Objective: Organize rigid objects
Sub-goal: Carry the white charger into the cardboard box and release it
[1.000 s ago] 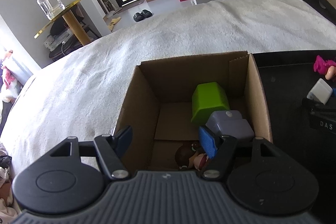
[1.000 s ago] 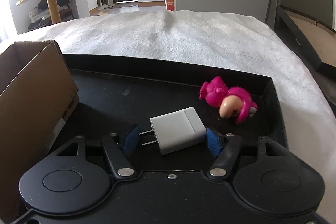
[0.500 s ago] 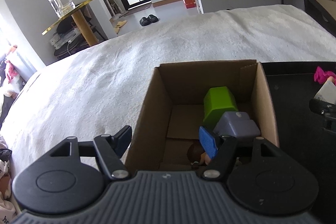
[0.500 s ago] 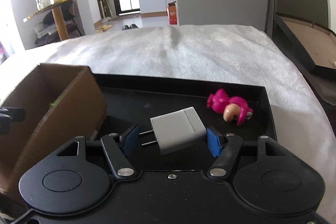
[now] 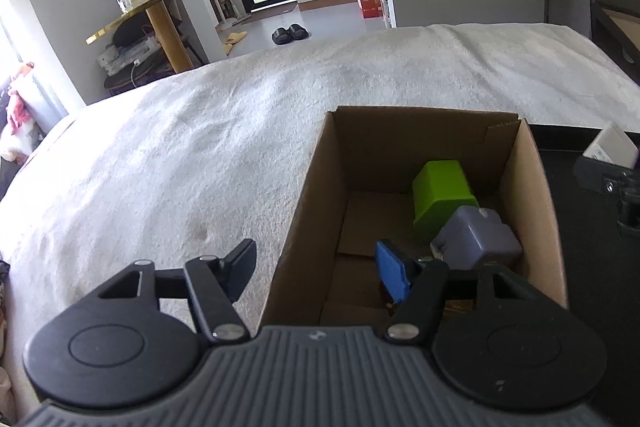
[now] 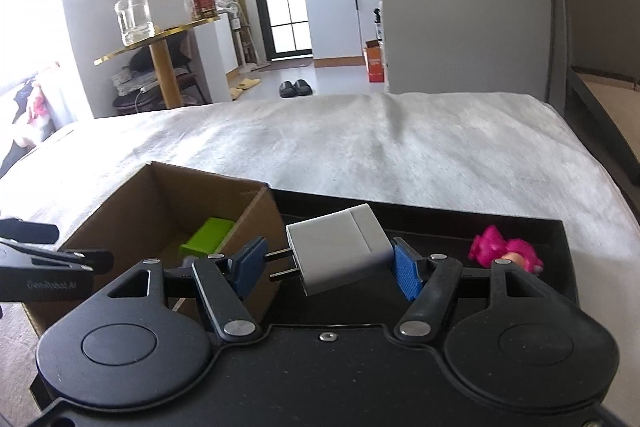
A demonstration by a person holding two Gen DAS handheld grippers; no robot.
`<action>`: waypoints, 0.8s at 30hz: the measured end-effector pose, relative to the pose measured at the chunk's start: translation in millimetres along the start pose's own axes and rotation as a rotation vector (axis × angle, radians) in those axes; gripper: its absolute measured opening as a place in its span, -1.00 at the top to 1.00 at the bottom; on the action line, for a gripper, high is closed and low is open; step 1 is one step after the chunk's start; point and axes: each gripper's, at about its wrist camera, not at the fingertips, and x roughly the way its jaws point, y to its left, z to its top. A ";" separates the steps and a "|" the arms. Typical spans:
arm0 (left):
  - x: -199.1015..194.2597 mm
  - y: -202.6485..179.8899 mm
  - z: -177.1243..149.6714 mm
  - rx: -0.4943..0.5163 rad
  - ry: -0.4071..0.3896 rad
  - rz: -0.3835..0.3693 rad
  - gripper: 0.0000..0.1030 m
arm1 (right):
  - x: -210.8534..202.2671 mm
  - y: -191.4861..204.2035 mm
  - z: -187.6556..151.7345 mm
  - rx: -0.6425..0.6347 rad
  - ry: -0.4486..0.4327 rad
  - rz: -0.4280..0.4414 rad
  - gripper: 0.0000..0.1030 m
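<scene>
My right gripper point(image 6: 328, 265) is shut on a white plug adapter point(image 6: 340, 249) and holds it in the air above the black tray point(image 6: 520, 223), near the right wall of the cardboard box point(image 6: 132, 203). The adapter point(image 5: 610, 147) also shows at the right edge of the left wrist view. A pink toy figure point(image 6: 504, 253) lies on the tray. My left gripper point(image 5: 316, 269) is open and empty, straddling the box's left wall point(image 5: 304, 195). Inside the box lie a green block point(image 5: 442, 193), a grey-purple block point(image 5: 476, 241) and a partly hidden brown figure.
Box and tray rest on a white blanket point(image 5: 200, 155) covering the bed. Beyond the bed stand a gold round table point(image 6: 160, 39) with a glass jar, black slippers point(image 6: 296, 89) on the floor, and an orange box point(image 6: 374, 65).
My right gripper has lifted the white adapter off the tray and carried it left toward the box. My left gripper has backed up and to the left, staying open.
</scene>
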 end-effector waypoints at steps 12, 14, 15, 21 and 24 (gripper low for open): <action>7.6 19.4 -6.8 -0.060 -0.001 -0.055 0.47 | -4.8 29.0 23.4 -0.045 -0.068 0.032 -0.26; 8.7 22.0 -9.5 -0.061 -0.009 -0.052 0.58 | -4.5 38.1 26.0 -0.070 -0.076 0.049 -0.26; 10.1 23.7 -10.7 -0.064 -0.009 -0.049 0.66 | -4.1 41.9 26.1 -0.081 -0.078 0.057 -0.26; 11.7 32.0 -8.5 -0.086 -0.002 -0.089 0.71 | 7.4 62.0 26.6 -0.119 -0.049 0.078 -0.26; 11.6 34.4 -10.6 -0.100 -0.004 -0.100 0.71 | 11.3 74.5 25.9 -0.168 -0.033 0.082 -0.26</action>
